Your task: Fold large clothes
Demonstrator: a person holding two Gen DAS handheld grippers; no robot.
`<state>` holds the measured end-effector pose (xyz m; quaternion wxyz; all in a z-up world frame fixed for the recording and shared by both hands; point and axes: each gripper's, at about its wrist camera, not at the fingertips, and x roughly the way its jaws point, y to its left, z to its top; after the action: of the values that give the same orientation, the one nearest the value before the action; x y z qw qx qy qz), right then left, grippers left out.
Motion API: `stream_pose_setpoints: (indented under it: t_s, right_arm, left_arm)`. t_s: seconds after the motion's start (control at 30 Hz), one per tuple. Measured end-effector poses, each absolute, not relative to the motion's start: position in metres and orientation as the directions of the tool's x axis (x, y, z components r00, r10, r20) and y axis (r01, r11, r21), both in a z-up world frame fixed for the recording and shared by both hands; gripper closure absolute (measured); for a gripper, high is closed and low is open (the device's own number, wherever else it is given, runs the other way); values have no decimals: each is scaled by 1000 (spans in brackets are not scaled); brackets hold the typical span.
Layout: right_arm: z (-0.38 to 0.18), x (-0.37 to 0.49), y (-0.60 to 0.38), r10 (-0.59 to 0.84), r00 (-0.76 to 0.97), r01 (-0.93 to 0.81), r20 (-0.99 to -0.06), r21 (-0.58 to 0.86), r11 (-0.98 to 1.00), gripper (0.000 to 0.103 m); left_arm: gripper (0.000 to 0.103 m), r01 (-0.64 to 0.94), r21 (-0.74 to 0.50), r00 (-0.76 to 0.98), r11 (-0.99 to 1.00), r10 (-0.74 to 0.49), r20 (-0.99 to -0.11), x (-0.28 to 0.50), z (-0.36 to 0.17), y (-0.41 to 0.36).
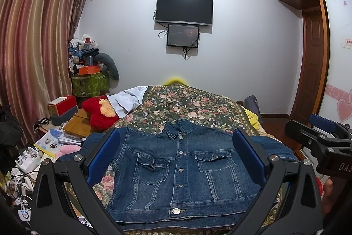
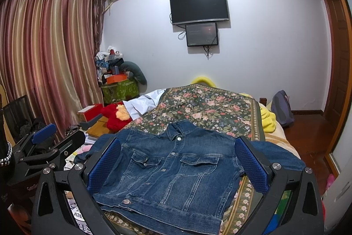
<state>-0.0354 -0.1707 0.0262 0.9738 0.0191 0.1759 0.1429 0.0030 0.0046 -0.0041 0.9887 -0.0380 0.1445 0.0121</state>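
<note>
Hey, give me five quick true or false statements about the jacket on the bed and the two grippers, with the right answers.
1. The denim jacket lies front side up on the floral bedspread. True.
2. The jacket is unbuttoned and spread open. False: its front is closed along the row of buttons.
3. The left gripper is clamped on a sleeve. False: its jaws stand wide open with nothing between them.
4. The right gripper is open too. True.
5. The television on the wall shows a bright picture. False: its screen is dark.
</note>
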Motion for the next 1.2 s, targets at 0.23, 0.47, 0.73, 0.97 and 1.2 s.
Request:
stream_pose_setpoints:
  t_s: [0.23, 0.47, 0.73, 0.97, 1.2]
  right_arm:
    - [26, -34, -171, 282, 896, -268, -342, 87, 959, 0]
    - [23, -21, -174, 271, 892, -258, -361, 86, 962, 0]
    - [9, 17, -167, 254, 879, -244, -403, 76, 967, 0]
    - [-10, 75, -149, 234, 869, -250, -436, 22, 968, 0]
    - [-30, 149, -117, 201, 851, -287, -484, -109, 952, 0]
  left_arm:
    - [0, -33, -83, 957, 996, 8, -291, 5, -5, 7]
    - [0, -39, -87, 952, 995, 10, -307, 13, -8, 11]
    - [0, -79, -61, 941, 995, 54, -335, 46, -16, 24]
    - [0, -165, -59, 902, 985, 127, -412, 102, -37, 63]
    - [0, -281, -18, 824, 960, 232, -517, 170, -78, 130]
